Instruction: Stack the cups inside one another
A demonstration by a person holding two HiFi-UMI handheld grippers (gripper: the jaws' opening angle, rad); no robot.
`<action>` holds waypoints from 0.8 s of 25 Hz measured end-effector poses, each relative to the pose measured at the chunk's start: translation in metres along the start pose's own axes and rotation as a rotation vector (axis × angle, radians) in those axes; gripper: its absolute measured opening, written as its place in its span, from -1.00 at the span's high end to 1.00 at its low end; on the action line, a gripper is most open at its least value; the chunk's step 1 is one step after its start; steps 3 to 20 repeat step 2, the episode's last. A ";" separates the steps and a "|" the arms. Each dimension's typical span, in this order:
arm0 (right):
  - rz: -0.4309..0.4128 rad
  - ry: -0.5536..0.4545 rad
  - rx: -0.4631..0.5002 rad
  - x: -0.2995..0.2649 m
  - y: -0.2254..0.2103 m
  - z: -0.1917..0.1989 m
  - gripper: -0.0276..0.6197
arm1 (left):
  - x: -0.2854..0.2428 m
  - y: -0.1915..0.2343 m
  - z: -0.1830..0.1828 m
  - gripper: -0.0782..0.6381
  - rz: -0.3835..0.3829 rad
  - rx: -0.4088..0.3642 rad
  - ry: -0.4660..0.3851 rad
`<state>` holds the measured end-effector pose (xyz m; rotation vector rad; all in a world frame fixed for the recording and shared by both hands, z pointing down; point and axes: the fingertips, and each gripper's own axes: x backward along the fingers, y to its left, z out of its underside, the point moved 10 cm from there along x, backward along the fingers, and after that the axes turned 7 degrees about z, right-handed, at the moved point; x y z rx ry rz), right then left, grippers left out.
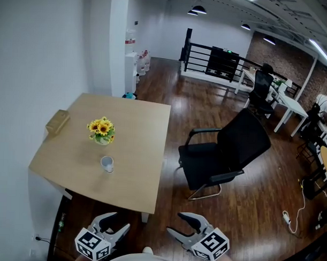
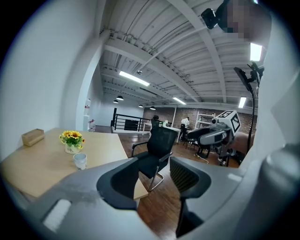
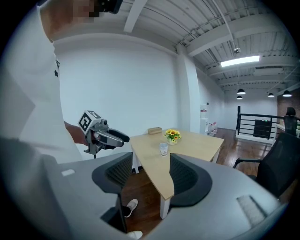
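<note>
Two claws (L (image 1: 120,221), R (image 1: 174,223)) spread, cup (image 1: 107,164) afar

All three views face the far table (image 1: 136,148).

The small white cup (image 1: 107,164) on the light wooden table (image 1: 140,174) is too small to tell as one cup or several nested (faint bands show on its side). The head view's bottom edge cuts off the left gripper (image 1: 117,221) and right gripper (image 1: 177,223) behind their marker cubes.
</note>
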<state>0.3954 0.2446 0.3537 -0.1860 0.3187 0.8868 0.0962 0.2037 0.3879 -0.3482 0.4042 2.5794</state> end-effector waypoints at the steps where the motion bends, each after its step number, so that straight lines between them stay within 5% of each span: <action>1: 0.000 -0.003 0.001 0.001 0.001 0.001 0.13 | 0.000 -0.001 0.002 0.15 0.000 0.001 0.003; 20: 0.001 -0.005 0.002 0.002 0.002 0.002 0.13 | 0.001 -0.002 0.004 0.15 0.000 0.002 0.006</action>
